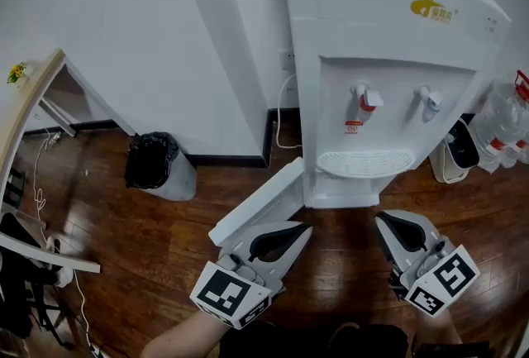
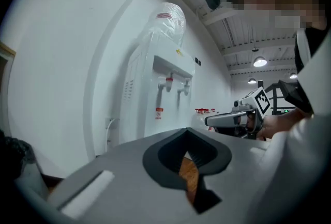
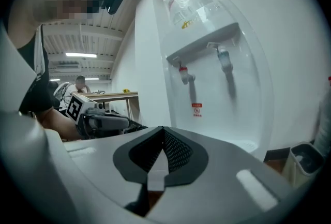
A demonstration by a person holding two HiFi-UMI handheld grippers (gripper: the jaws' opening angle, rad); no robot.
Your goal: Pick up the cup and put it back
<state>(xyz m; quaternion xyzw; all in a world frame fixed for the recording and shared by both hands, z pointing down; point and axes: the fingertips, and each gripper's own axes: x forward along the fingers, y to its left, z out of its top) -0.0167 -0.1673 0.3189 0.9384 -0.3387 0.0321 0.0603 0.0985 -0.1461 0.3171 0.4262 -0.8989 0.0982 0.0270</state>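
While no cup is seen, the left gripper (image 1: 289, 236), jaws parted and empty, and the clenched right gripper (image 1: 393, 227) are aimed at the water dispenser (image 1: 388, 59).

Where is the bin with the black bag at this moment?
In the head view the bin stands on the floor at the left, between the table and the water dispenser.

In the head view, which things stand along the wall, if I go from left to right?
wooden table → black-lined trash bin → white water dispenser → small white bin → large water bottles
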